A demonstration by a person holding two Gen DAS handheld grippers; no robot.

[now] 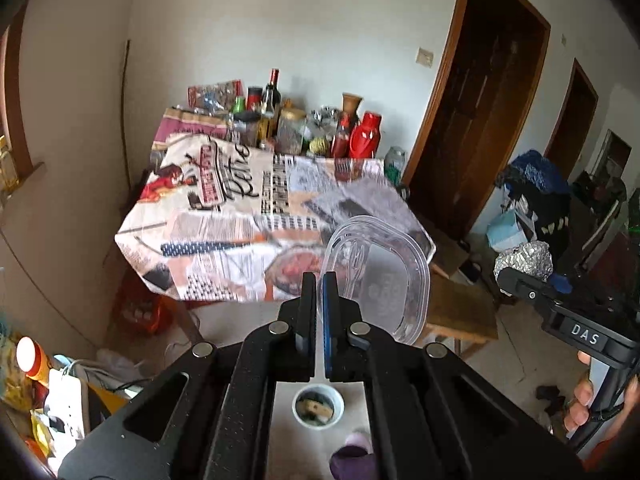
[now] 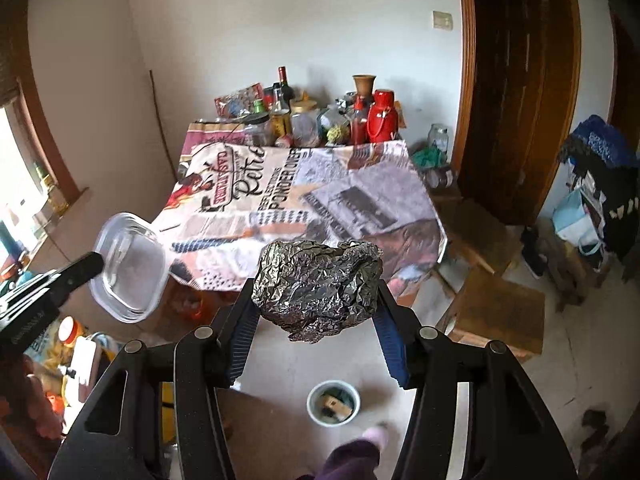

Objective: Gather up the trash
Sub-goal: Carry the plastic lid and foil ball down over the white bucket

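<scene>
Foil ball (image 2: 318, 286) clamped in right hand-held gripper (image 2: 316, 312); plastic lid (image 1: 378, 276) pinched by left hand-held gripper (image 1: 319, 292).

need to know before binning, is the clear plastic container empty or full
Empty: the clear plastic container in the left gripper shows only see-through walls, nothing inside.

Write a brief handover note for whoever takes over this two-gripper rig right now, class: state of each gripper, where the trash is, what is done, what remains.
Left gripper: shut on the rim of the clear plastic container, held in the air.
Right gripper: shut on the crumpled foil ball, also aloft.
Small round bin: on the floor below both grippers, already holding some scraps.
Done: both pieces picked up.
Left: lower each over the bin and release.
</scene>
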